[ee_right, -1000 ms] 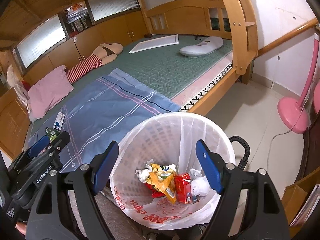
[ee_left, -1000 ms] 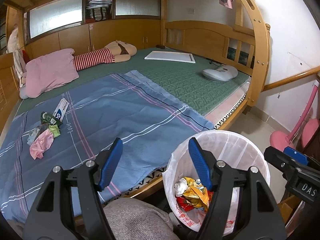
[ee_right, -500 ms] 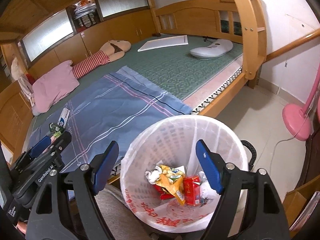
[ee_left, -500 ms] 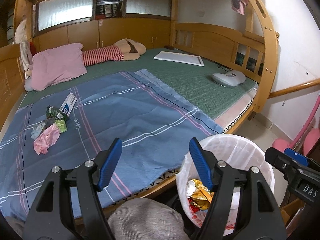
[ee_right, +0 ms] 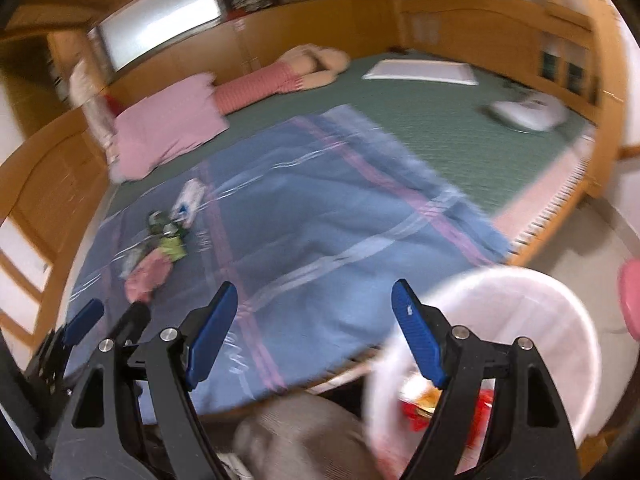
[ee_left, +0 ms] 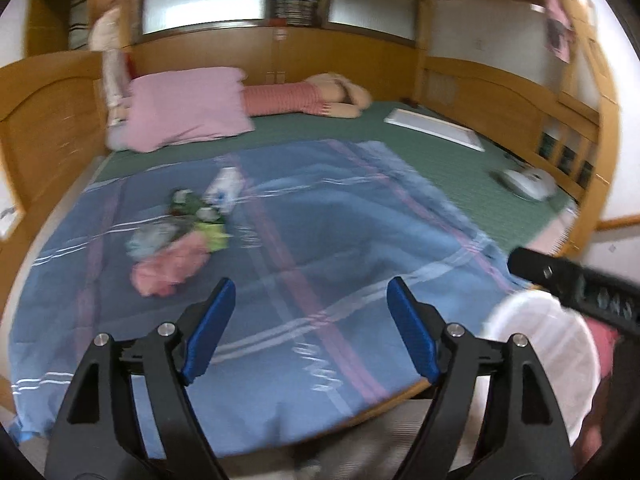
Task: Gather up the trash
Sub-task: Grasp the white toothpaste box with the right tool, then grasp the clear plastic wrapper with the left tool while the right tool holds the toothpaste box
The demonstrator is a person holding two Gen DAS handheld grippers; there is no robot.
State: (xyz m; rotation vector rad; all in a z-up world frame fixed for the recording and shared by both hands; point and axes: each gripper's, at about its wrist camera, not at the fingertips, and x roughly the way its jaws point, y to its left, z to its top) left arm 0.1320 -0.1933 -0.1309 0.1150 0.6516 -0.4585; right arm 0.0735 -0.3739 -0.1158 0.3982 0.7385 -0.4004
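Observation:
A small heap of trash lies on the blue blanket: a crumpled pink wrapper (ee_left: 170, 267), green wrappers (ee_left: 200, 216) and a white tube box (ee_left: 225, 188). It also shows in the right wrist view (ee_right: 154, 258). My left gripper (ee_left: 310, 334) is open and empty, above the blanket to the right of the heap. My right gripper (ee_right: 314, 336) is open and empty, over the bed's front edge. The white lined trash basket (ee_right: 516, 320) holds wrappers and stands on the floor to the right; its rim shows in the left wrist view (ee_left: 536, 320).
A pink pillow (ee_left: 184, 108), a striped doll (ee_left: 304, 96), a white board (ee_left: 434, 128) and a white device (ee_left: 526, 184) lie on the green mat. Wooden bed frame (ee_left: 592, 184) at right. A pink stand base (ee_right: 630, 300) is on the floor.
Both grippers swung left, away from the basket and toward the trash heap on the blanket. The basket has slid to the right edge of both views. Both stay open and empty.

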